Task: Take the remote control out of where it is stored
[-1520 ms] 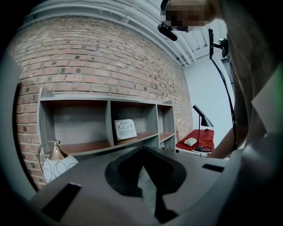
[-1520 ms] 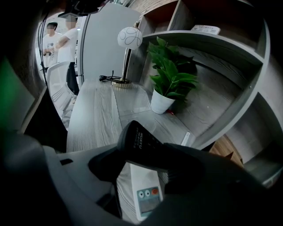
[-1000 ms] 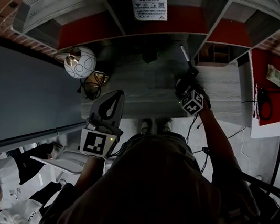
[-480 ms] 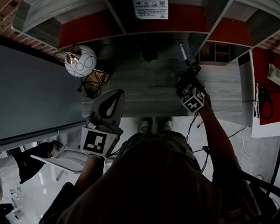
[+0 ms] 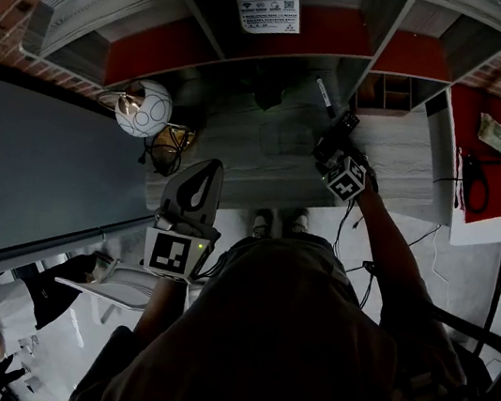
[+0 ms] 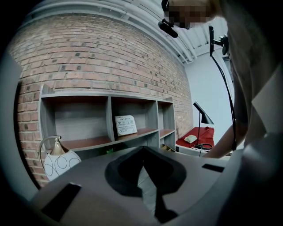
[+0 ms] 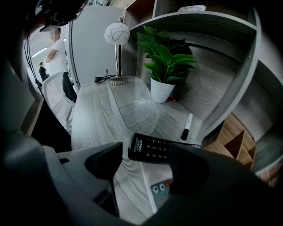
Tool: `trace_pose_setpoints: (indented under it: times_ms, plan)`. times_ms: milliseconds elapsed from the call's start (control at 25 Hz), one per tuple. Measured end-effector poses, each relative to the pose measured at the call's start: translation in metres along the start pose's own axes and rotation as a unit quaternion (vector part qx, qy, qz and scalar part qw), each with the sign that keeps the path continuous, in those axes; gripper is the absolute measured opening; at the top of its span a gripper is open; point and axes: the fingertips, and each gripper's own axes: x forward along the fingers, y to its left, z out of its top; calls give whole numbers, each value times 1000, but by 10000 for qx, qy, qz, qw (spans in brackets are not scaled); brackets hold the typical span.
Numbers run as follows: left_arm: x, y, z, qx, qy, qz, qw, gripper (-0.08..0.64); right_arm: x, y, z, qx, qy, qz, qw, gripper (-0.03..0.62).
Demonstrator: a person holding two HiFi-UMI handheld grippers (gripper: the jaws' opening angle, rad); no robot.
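Note:
The black remote control (image 7: 154, 148) lies crosswise between the jaws of my right gripper (image 7: 148, 163), which is shut on it above the grey wood desk (image 7: 95, 123). In the head view the remote control (image 5: 323, 94) sticks out of the right gripper (image 5: 336, 133) toward the shelf. A clear plastic box (image 7: 132, 103) stands on the desk just beyond it. My left gripper (image 5: 202, 177) is held near my body, off the desk, jaws shut and empty (image 6: 143, 163).
A potted plant (image 7: 166, 62), a marker pen (image 7: 188, 126) and a white flat device (image 7: 161, 187) are on the desk. A globe lamp (image 5: 144, 110) stands at the left end. A shelf unit (image 5: 258, 44) lines the back. A wooden organiser (image 7: 234, 141) sits right.
The right gripper has moved slightly toward the shelf with the remote control in it. The left gripper has stayed put.

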Motion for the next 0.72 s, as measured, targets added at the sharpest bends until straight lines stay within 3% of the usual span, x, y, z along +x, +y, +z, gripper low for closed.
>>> trace_pose_setpoints:
  times_ms: [320, 560, 720]
  plan:
    - [-1, 0, -10, 68, 40, -58, 10000, 11, -13, -10, 15, 149, -239, -186, 9994, 310]
    - [2, -3, -4, 72, 10, -85, 9999, 11, -48, -27, 56, 284, -858, -500, 9946, 310]
    - [4, -3, -2, 106, -46, -129, 9999, 11, -84, -38, 93, 214, -1442, -816, 9859, 308]
